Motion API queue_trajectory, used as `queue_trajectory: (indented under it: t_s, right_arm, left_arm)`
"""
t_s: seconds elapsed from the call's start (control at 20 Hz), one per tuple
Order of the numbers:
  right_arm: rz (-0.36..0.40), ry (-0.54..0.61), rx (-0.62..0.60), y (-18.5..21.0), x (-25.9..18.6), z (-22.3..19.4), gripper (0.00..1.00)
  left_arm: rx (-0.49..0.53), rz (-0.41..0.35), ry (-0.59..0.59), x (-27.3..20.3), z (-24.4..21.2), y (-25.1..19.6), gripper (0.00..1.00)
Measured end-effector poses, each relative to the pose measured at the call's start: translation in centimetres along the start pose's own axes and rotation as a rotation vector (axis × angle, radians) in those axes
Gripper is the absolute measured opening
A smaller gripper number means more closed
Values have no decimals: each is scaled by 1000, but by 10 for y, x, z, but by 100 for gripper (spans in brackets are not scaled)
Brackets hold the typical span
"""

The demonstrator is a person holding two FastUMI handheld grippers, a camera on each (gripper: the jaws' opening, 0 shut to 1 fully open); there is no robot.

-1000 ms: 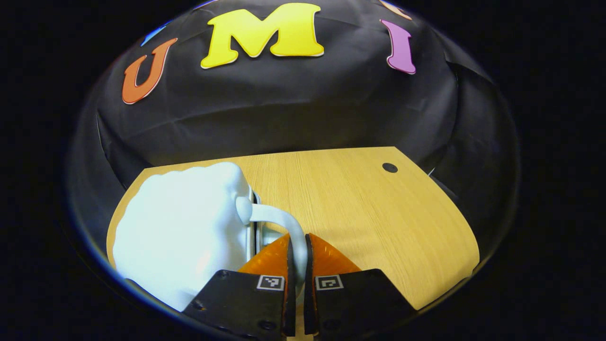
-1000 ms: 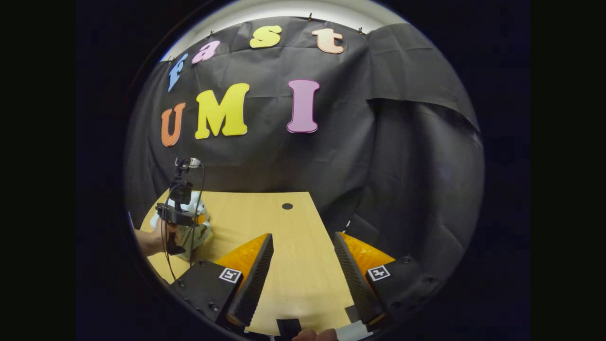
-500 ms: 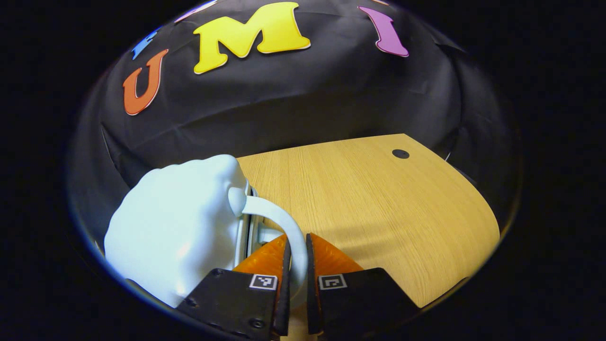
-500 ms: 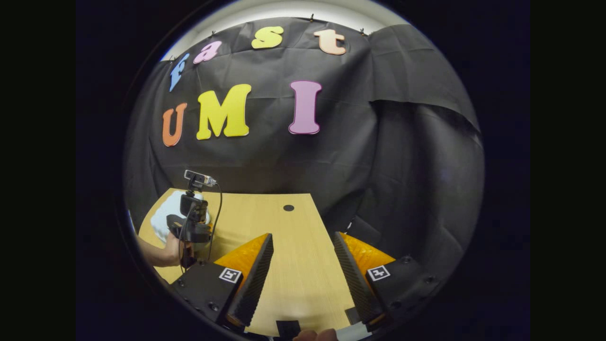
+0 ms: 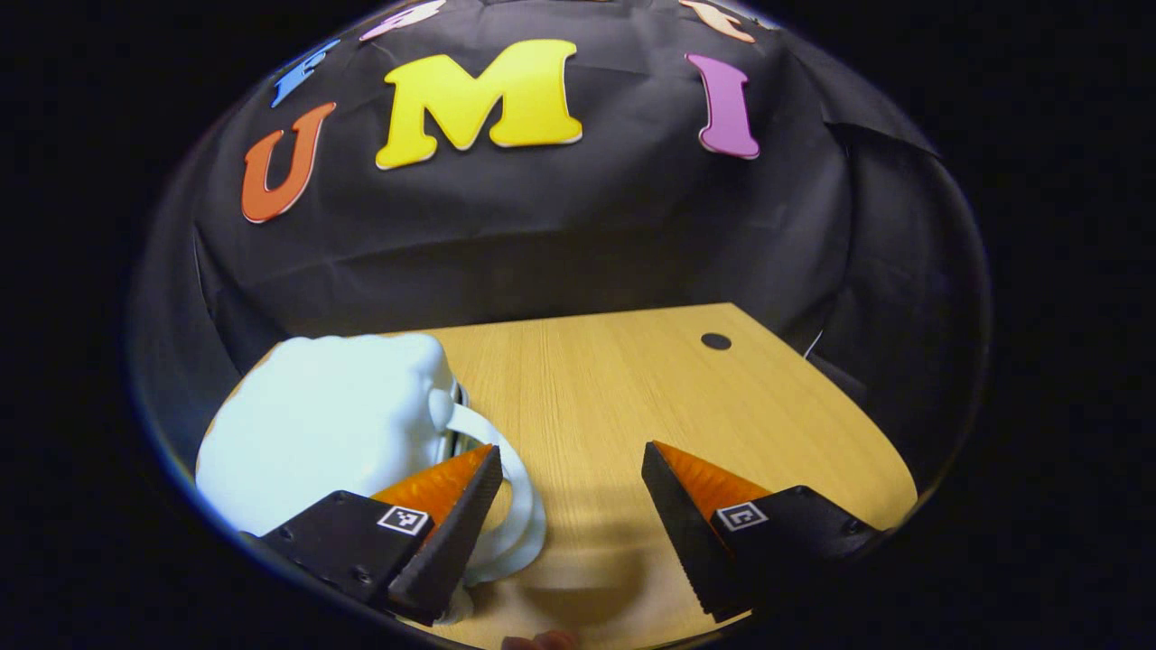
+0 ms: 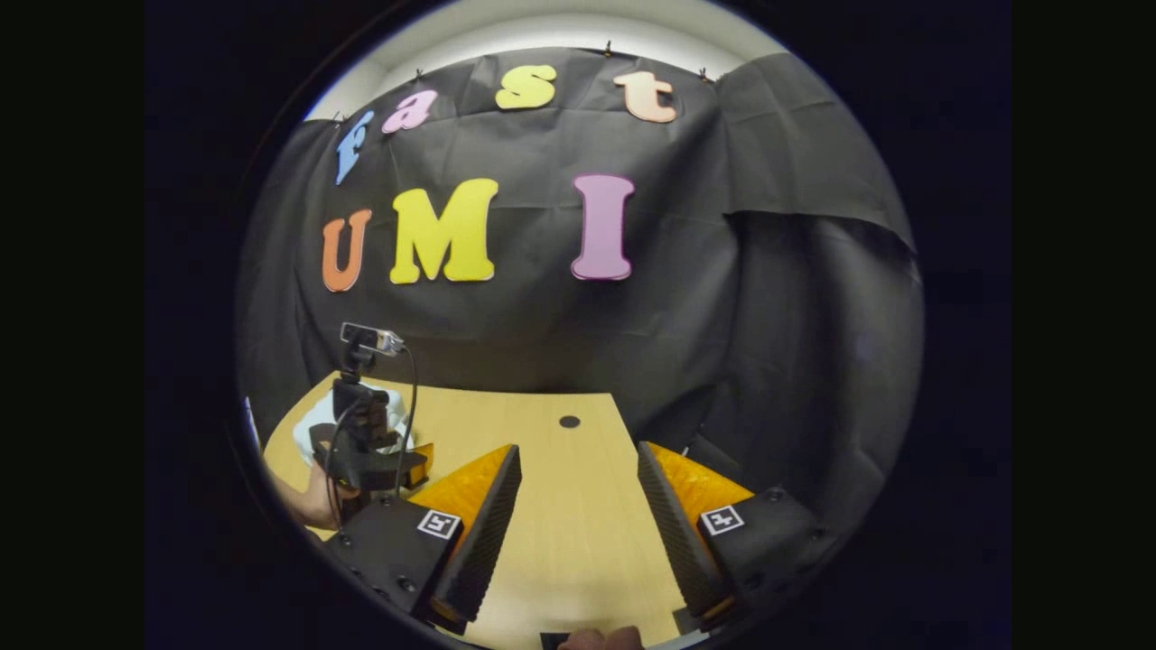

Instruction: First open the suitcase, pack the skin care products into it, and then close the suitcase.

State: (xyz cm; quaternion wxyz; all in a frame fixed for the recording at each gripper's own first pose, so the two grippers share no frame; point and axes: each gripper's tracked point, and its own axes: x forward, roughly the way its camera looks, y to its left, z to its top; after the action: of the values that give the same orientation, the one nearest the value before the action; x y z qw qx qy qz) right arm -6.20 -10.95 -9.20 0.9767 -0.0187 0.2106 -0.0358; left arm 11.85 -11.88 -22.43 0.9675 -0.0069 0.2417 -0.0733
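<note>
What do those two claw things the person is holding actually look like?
Each claw, left and right, has two wedge-shaped fingers with ridged inner faces, mounted on black blocks that carry small square black-and-white markers. In the right gripper view, the left claw has a black body, a small camera on a stalk and a black cable.

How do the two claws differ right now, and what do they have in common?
The left claw sits beside the white suitcase, one finger next to its handle; the right claw hangs over the bare wooden table, far from the suitcase. Both are open and hold nothing.
</note>
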Motion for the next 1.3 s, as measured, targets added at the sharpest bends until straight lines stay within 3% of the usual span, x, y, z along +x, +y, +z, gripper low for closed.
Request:
queue_trajectory:
  t_s: [0.25,0.45,0.8,1.3]
  right_arm:
    - [95,-173,-15,48,20,62,77]
    - [142,-279,-12,84,24,104,78]
    - [153,-365,-23,111,5,124,77]
    - [155,-352,-25,118,-3,124,77]
  left_arm:
    - [-7,47,-294,-114,126,21,99]
    - [-32,66,-427,-174,182,37,99]
    - [-52,95,-529,-231,205,62,99]
    - [-69,91,-524,-242,196,73,99]
